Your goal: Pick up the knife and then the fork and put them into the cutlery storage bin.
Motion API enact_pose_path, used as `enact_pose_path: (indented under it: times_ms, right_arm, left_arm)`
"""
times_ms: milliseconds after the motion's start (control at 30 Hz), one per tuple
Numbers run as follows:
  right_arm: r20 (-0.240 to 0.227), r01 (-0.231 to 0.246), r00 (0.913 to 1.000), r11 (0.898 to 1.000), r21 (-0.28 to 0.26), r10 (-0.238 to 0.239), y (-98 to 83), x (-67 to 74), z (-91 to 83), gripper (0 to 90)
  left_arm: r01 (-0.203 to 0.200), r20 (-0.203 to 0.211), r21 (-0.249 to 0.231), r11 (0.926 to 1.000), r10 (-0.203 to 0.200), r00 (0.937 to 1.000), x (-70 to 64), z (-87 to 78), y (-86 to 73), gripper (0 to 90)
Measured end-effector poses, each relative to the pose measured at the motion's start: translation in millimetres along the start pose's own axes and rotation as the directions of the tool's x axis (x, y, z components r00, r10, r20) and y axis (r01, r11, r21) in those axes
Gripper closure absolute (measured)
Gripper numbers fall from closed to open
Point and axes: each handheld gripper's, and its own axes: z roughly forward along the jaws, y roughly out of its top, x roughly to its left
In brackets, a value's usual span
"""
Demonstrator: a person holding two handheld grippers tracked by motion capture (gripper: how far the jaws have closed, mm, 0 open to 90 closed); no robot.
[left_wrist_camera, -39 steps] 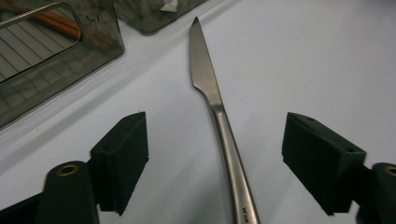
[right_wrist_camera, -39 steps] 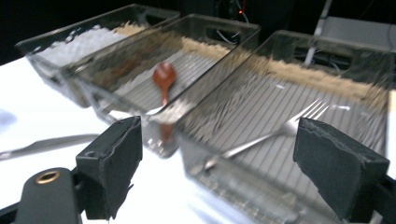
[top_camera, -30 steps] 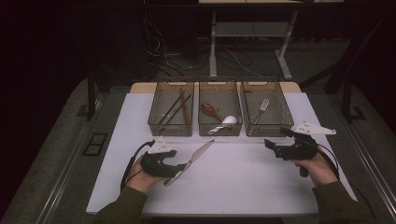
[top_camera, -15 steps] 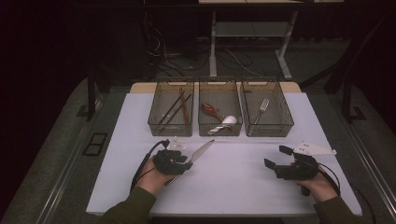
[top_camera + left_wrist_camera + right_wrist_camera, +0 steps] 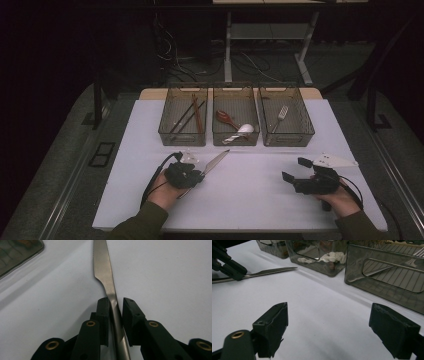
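Observation:
A steel table knife (image 5: 216,161) lies slanted on the white mat (image 5: 250,200), its blade toward the bins. My left gripper (image 5: 197,176) sits low over its handle. In the left gripper view the knife (image 5: 103,272) runs between the jaws of the left gripper (image 5: 115,305). These jaws have just been closing. The left pad is at the handle, and a thin gap still shows on the right side. My right gripper (image 5: 295,169) rests at the mat's right, open wide with nothing between its jaws. In the right gripper view the right gripper (image 5: 329,322) faces bare mat, with the knife (image 5: 269,272) and the left gripper (image 5: 237,273) at far left.
Three smoky plastic bins stand in a row at the mat's far side. The left bin (image 5: 181,139) holds chopsticks (image 5: 192,114), the middle bin (image 5: 235,142) spoons (image 5: 235,125), and the right bin (image 5: 292,139) a fork (image 5: 281,114). Table frame legs and cables lie beyond.
The left hand slid forward along the knife and its jaws narrowed around the handle. The right hand dropped lower toward the near right of the mat, its jaws unchanged.

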Motion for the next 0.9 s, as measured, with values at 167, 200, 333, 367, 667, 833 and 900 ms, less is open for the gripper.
enact_pose_path:
  times_ms: [167,200,333,367,667,833,900]
  right_arm:
    - [0.001,0.012,0.9999,1.0,0.004,-0.012,-0.7,-0.2,1.2,15.2]
    - [0.002,0.012,0.9999,1.0,0.007,-0.012,-1.0,-0.1,1.4,15.2]
    - [0.002,0.023,0.9997,1.0,0.012,-0.023,-1.8,-0.4,2.7,15.2]
    - [0.001,0.023,0.9997,1.0,0.015,-0.023,-1.8,-0.2,3.1,15.2]
    - [-0.004,0.028,0.9996,0.999,0.023,-0.028,-1.8,1.5,4.7,15.2]
    - [-0.003,0.028,0.9996,0.999,0.018,-0.028,-1.8,0.3,4.3,15.2]
    - [-0.003,0.027,0.9996,0.999,0.018,-0.027,-1.7,0.1,4.2,15.2]
  left_arm:
    - [0.014,0.006,0.009,0.9999,-0.015,0.9999,0.7,-0.3,0.3,76.9]
    - [0.018,0.007,0.014,0.9997,-0.018,0.9998,1.2,-0.5,0.6,77.2]
    - [0.021,0.009,0.006,0.9998,-0.021,0.9997,2.1,0.1,-0.1,79.1]
    - [0.028,0.011,0.001,0.9996,-0.028,0.9995,1.8,0.3,-0.6,79.1]
    - [-0.017,0.005,-0.019,0.9997,0.017,0.9998,2.5,-1.1,-4.1,79.5]
    - [-0.021,0.001,-0.025,0.9995,0.021,0.9998,1.3,-2.8,-4.1,79.4]
    - [-0.01,0.003,-0.046,0.9989,0.01,0.9999,0.8,-5.7,-3.4,79.4]
